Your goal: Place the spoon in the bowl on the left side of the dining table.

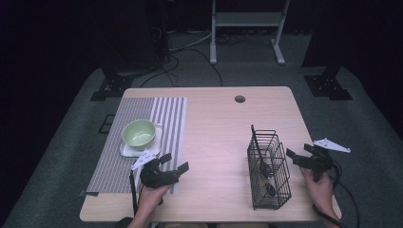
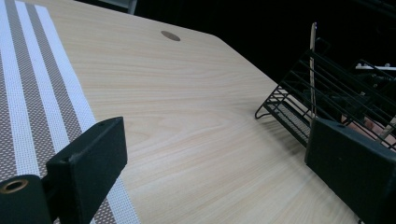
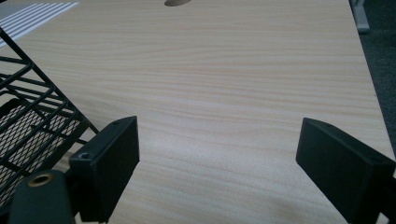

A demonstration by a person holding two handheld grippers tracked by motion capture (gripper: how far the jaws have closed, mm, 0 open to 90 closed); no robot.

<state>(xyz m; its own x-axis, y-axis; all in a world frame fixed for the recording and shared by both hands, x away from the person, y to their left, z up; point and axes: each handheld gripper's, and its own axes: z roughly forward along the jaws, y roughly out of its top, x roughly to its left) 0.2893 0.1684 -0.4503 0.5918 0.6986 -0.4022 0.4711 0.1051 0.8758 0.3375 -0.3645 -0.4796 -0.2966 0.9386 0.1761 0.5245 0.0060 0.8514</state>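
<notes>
My left gripper (image 1: 174, 162) is open over the near edge of a striped placemat (image 1: 116, 156), with nothing between its jaws. My right gripper (image 1: 297, 156) is open too, just right of a black wire basket (image 1: 267, 168) that holds a spoon and other utensils. In the left gripper view my open gripper (image 2: 224, 158) looks across bare wood toward the basket (image 2: 308, 100). The right gripper view has my wide-open gripper (image 3: 219, 158) over bare tabletop, the basket (image 3: 28, 126) at its left. A green bowl (image 1: 139, 133) sits on a white plate (image 1: 128, 152) on the mat.
The wooden table (image 1: 218, 128) has a round cable hole (image 1: 240, 99) near its far edge. Grey carpet surrounds it. A white desk frame (image 1: 247, 28) and dark stands with cables stand on the floor behind.
</notes>
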